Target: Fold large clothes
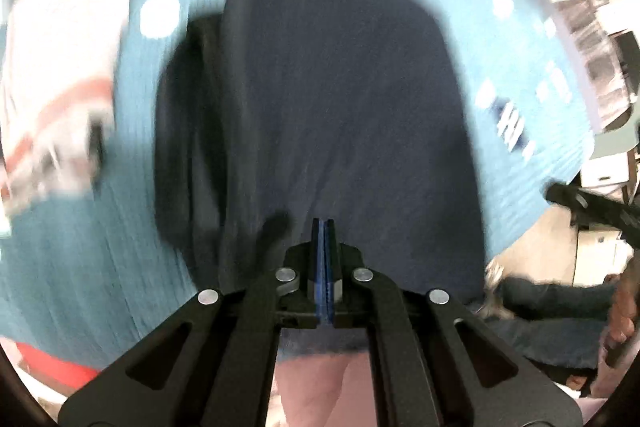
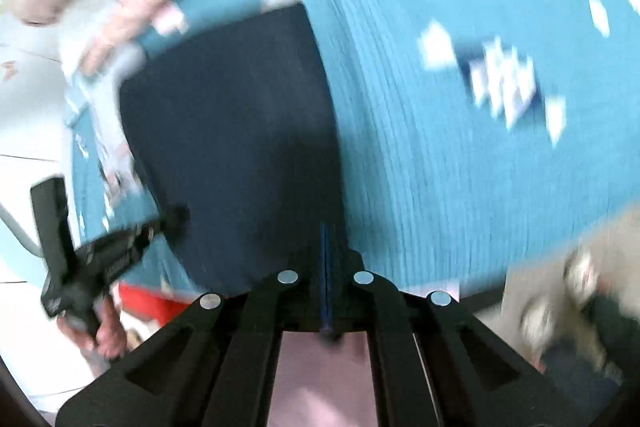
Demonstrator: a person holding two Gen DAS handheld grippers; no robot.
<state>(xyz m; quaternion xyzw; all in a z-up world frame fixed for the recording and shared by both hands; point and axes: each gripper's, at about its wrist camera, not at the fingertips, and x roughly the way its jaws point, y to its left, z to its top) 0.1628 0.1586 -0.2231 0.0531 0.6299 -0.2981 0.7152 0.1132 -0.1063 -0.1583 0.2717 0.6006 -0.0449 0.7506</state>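
A dark navy garment (image 1: 320, 99) lies flat on a light blue patterned cloth (image 1: 80, 247), its near hem at the cloth's front edge. My left gripper (image 1: 324, 225) hangs over the garment's near part, blue pads together; no fabric shows between them, and their shadow falls on the garment beside them. In the right wrist view the garment (image 2: 224, 131) fills the left middle. My right gripper (image 2: 328, 229) is shut over its right edge, nothing visibly pinched. The left gripper (image 2: 174, 217) shows by the garment's left edge and the right gripper (image 1: 554, 191) at the far right. Both views are blurred.
A blurred pale pink and white heap (image 1: 56, 67) lies on the blue cloth (image 2: 440, 167) to the left of the garment. A hand (image 2: 104, 335) holds the left gripper's handle. Past the cloth's edge are floor, shoes (image 2: 576, 279) and shelving (image 1: 600, 39). A red band (image 1: 56, 367) runs under the front edge.
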